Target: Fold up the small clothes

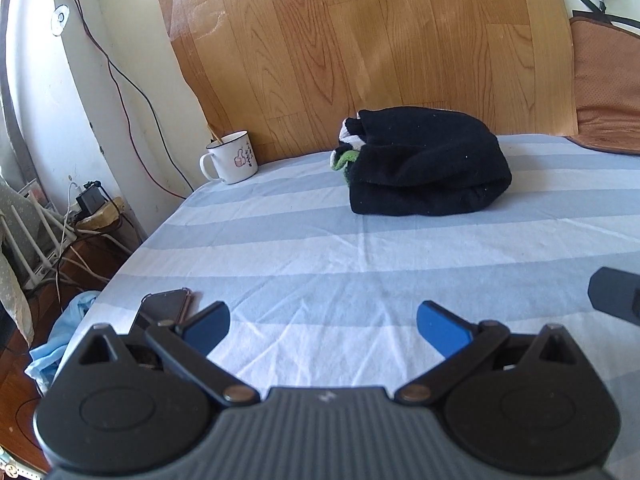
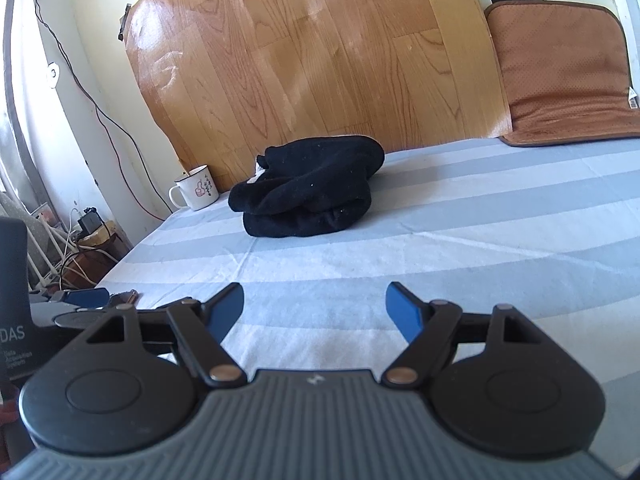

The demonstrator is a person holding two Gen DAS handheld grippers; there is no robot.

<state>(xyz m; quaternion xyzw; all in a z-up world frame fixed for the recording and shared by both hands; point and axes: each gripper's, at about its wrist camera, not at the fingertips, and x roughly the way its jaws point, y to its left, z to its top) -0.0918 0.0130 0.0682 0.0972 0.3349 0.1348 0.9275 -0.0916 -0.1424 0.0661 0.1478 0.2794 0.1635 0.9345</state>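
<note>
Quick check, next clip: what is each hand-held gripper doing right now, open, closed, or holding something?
Left hand-held gripper: open, holding nothing, above the striped sheet.
Right hand-held gripper: open, holding nothing.

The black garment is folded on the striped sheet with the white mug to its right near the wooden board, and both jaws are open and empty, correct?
Not quite: the white mug stands to the left of the black garment, as both wrist views show. The rest holds: it lies folded on the striped sheet near the wooden board, and the left gripper and right gripper are open and empty.
</note>
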